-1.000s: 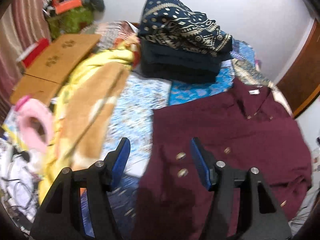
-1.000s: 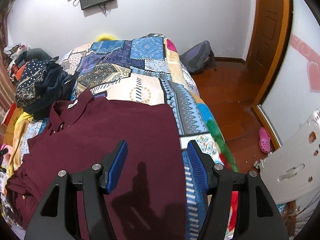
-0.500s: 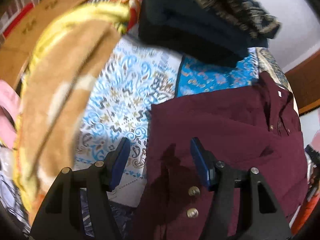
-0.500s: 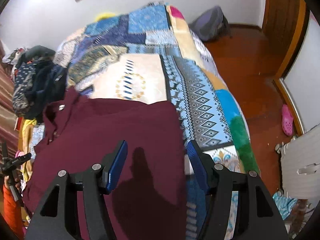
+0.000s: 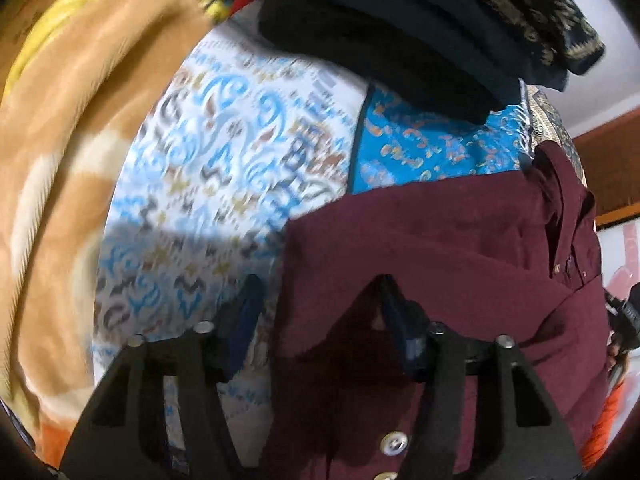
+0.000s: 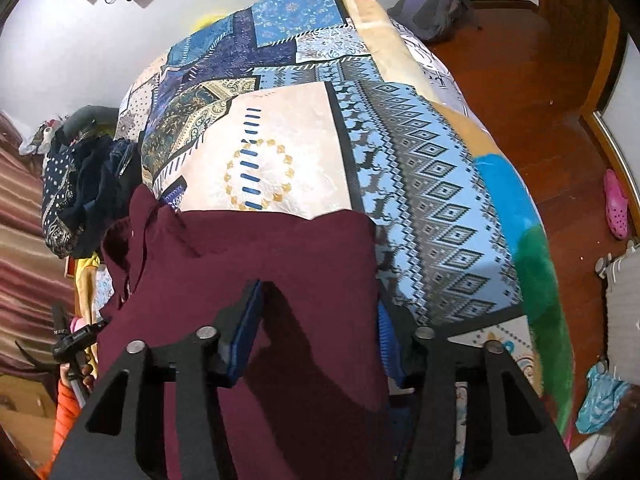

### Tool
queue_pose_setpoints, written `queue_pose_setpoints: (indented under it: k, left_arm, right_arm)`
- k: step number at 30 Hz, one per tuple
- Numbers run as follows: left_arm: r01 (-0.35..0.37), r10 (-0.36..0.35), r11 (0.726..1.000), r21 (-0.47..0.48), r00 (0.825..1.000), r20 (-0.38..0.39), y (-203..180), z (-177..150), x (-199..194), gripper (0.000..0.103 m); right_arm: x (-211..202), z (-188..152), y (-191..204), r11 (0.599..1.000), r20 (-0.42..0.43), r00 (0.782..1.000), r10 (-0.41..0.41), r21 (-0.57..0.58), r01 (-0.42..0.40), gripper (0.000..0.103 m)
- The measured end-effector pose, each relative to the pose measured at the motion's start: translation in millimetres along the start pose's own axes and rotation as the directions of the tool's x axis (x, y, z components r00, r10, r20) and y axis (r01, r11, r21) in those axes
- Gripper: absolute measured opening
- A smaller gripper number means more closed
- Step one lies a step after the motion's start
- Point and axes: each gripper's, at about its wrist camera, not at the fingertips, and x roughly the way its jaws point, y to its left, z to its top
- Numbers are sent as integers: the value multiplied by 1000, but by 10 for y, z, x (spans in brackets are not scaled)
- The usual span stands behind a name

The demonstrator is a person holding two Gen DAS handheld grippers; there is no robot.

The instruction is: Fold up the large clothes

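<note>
Maroon shirt (image 6: 256, 264) lies flat on the patchwork bed (image 6: 420, 184), collar toward the far left beside a dark clothes pile (image 5: 400, 32). Left tongs (image 5: 316, 304) gape over the shirt's left edge; right tongs (image 6: 320, 312) gape over its right edge. Neither grips cloth. For a clean fold, each should pinch its edge at matching height, then lift evenly.

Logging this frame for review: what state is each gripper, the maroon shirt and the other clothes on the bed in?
left gripper: open, straddling the shirt's side edge.
right gripper: open, straddling the opposite side edge.
maroon shirt: laid flat on the bed, partly folded, collar at the far end, not gripped.
dark clothes stack: folded, piled beyond the shirt.
patchwork bedcover: spread out under the shirt.
tan blanket: bunched beside the bedcover.
</note>
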Motion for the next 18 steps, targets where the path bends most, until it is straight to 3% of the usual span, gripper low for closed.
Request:
queue_pose_setpoints:
  k: [5, 8, 13, 17, 18]
  left_arm:
    - [-120, 113, 988, 101, 991, 76, -227, 21, -39, 18]
    - [-209, 182, 964, 167, 970, 162, -437, 19, -181, 7]
    - [-259, 207, 951, 167, 938, 277, -632, 180, -529, 5]
    - [-326, 239, 931, 162, 884, 402, -787, 406, -796, 5]
    - [-326, 239, 932, 157, 880, 410, -818, 467, -814, 5]
  right_arm:
    - [21, 29, -74, 995, 49, 999, -19, 99, 14, 12]
    - [-51, 39, -76, 994, 78, 997, -26, 106, 17, 8]
    - [-337, 91, 167, 998, 168, 984, -68, 13, 66, 4]
    - [-568, 175, 463, 990, 229, 971, -62, -107, 89, 3]
    - [-595, 199, 533, 987, 240, 969, -63, -128, 96, 3]
